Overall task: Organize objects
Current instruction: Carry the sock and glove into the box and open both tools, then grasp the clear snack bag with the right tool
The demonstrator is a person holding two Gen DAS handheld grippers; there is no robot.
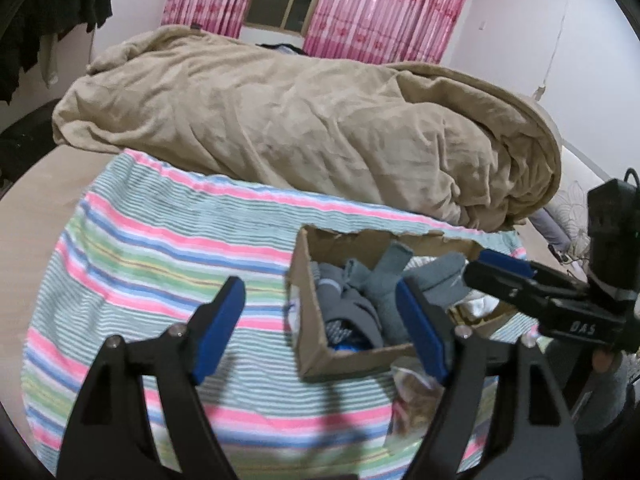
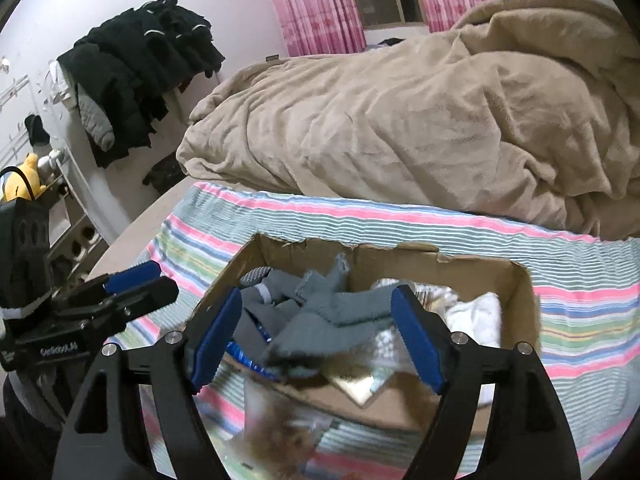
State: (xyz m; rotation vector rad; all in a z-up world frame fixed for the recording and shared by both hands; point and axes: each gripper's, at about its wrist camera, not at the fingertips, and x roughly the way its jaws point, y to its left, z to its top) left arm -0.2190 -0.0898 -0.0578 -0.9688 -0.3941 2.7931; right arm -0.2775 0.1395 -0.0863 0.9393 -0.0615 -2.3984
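Observation:
An open cardboard box (image 1: 308, 280) (image 2: 520, 304) sits on a striped cloth (image 1: 160, 248) (image 2: 280, 208) on the bed. It holds grey socks (image 1: 384, 276) (image 2: 320, 304), a dark grey garment (image 1: 360, 312) and white items (image 2: 480, 312). My left gripper (image 1: 320, 332) is open and empty, low over the cloth at the box's near left corner. My right gripper (image 2: 316, 336) is open over the box's near side, with the grey socks between its fingers, untouched. A clear bag (image 2: 288, 428) lies in front of the box.
A rumpled tan blanket (image 1: 300, 120) (image 2: 420, 120) fills the bed behind the cloth. Dark clothes (image 2: 140, 72) hang at the left wall above a shelf with a yellow toy (image 2: 24, 180). Pink curtains (image 1: 380, 4) flank a window.

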